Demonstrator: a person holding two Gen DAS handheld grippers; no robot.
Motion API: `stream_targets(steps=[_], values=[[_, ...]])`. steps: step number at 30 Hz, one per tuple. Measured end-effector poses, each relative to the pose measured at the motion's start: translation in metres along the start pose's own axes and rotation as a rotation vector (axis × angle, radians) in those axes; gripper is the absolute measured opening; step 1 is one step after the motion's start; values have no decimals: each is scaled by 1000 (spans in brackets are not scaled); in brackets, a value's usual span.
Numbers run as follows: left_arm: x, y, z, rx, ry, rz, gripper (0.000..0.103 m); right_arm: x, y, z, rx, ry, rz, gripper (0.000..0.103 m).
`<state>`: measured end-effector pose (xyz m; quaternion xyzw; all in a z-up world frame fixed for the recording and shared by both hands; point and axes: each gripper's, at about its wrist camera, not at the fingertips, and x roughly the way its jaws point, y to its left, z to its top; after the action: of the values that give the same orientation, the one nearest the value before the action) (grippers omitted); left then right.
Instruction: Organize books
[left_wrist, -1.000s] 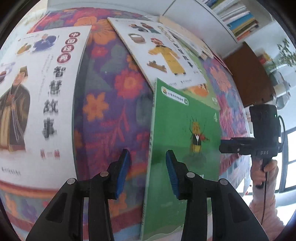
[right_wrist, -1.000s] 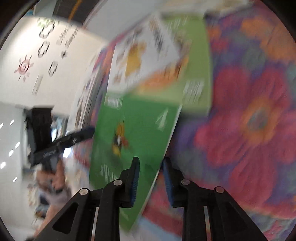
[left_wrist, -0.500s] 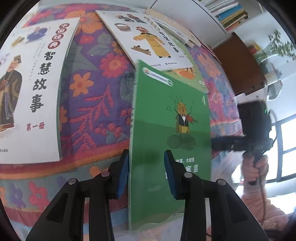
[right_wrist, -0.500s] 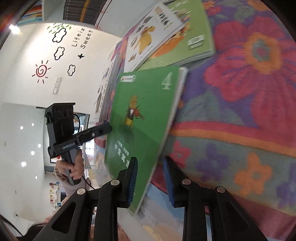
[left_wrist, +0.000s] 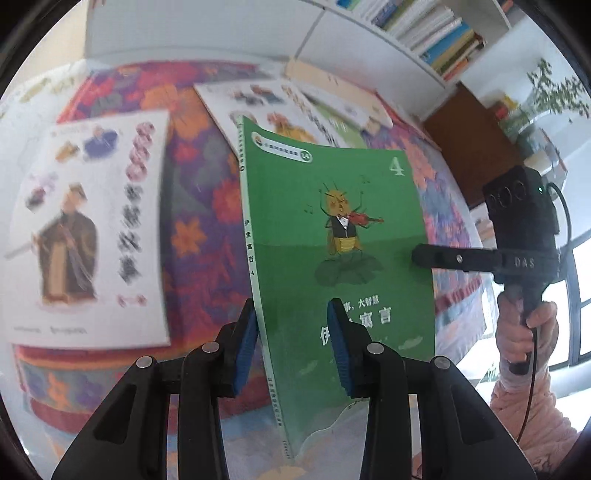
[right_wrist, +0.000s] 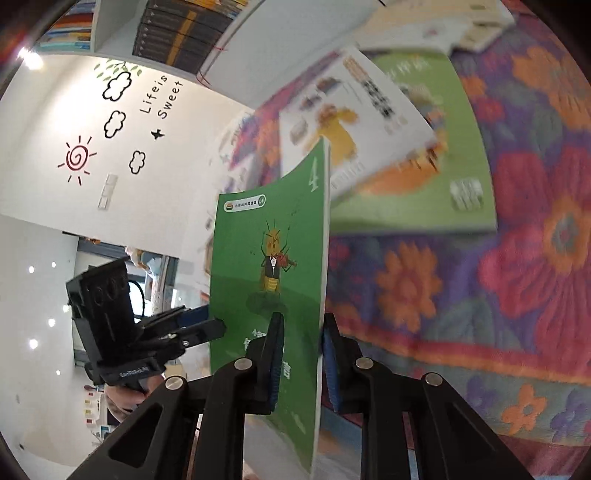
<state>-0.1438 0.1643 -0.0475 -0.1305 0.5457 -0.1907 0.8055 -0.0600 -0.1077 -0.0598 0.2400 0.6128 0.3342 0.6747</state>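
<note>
A thin green book (left_wrist: 332, 206) with a violin-playing insect and a "4" on its cover is lifted clear of the floral tablecloth (left_wrist: 199, 206) and stands nearly upright. My left gripper (left_wrist: 293, 321) is shut on its lower spine edge. In the right wrist view the same green book (right_wrist: 258, 229) sits between the blue pads of my right gripper (right_wrist: 303, 332), whose jaws are closing on its open edge. The right gripper (left_wrist: 436, 256) shows at the book's right side in the left wrist view. The left gripper (right_wrist: 207, 328) reaches the book's left edge in the right wrist view.
A white book with a robed figure (left_wrist: 85, 229) lies at the left. Another white book (right_wrist: 347, 125) overlaps a light green one (right_wrist: 443, 184) further back, with more books behind. Bookshelves (left_wrist: 424, 33) line the wall beyond. A brown cabinet (left_wrist: 472, 140) stands to the right.
The green book came up off the tablecloth from lying flat to nearly upright. Both grippers rose with it, and the table's books now look further off.
</note>
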Motion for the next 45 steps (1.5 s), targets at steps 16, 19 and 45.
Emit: stream_targets(steps=[16,19,45], values=[[-88,123,52,-200,-185,37,34,99,117,90,-114,76,40,21],[-85,149,54,-248,-187,39,34,122,123,100,-120,86,43,21],[-35,210,44,-298,-125,215,35,207,112,110,-143,151,-64,21]])
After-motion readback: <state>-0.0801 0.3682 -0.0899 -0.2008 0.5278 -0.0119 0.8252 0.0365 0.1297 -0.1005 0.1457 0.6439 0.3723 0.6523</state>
